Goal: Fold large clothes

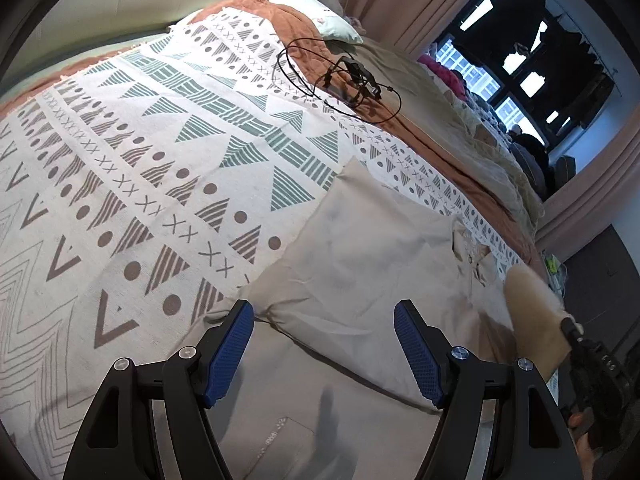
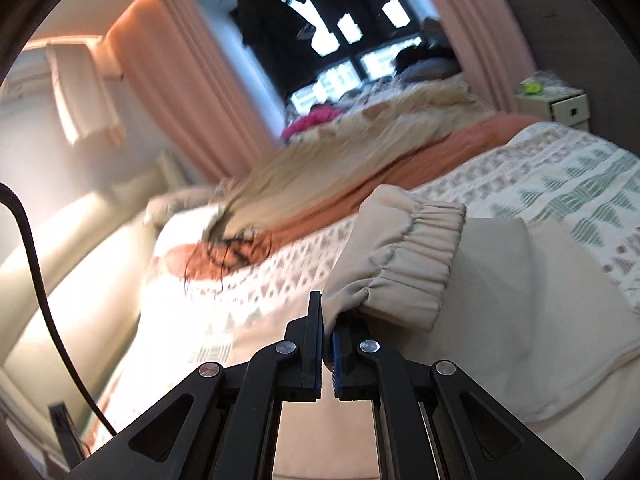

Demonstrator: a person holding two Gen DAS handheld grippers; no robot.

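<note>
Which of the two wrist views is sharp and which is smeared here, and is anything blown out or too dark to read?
Left wrist view: sharp; patterned bedspread and beige garment crisp, window mostly dark silhouettes, a blurred beige shape at the right edge. Right wrist view: background motion-smeared, bed's left side glared white, yet the right gripper and the elastic cuff it pinches stay clear.

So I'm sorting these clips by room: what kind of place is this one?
Most likely a bedroom: a bed spread with a patterned blanket, a pillow at its head, and pink curtains drawn back from a window.
</note>
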